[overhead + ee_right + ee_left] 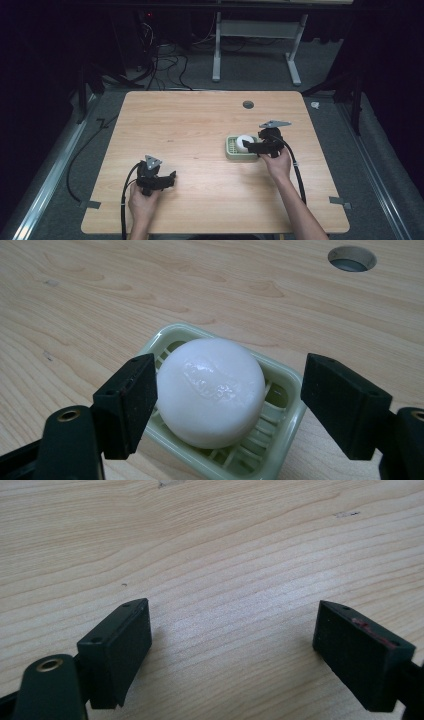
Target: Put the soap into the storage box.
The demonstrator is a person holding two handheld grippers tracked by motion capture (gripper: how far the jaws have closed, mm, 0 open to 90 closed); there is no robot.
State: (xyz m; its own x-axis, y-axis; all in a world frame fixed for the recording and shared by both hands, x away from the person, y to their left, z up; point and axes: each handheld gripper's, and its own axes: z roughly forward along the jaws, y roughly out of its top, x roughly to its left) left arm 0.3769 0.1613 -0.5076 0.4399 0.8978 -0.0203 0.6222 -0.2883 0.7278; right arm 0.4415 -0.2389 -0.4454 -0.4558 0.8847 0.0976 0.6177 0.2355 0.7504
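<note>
Toward the desk's [165, 115] right edge, the spread right claw [227, 405] straddles the soap [211, 390] in its dish [280, 440], seemingly touching one side; the left claw [232, 645], released, idles farther off.

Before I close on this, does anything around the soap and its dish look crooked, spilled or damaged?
Nothing stands out. The round white soap bar lies in the pale green slotted plastic dish, which sits flat on the light wooden table. The right tongs are open on either side of the soap; the left tongs are open over bare wood.
</note>
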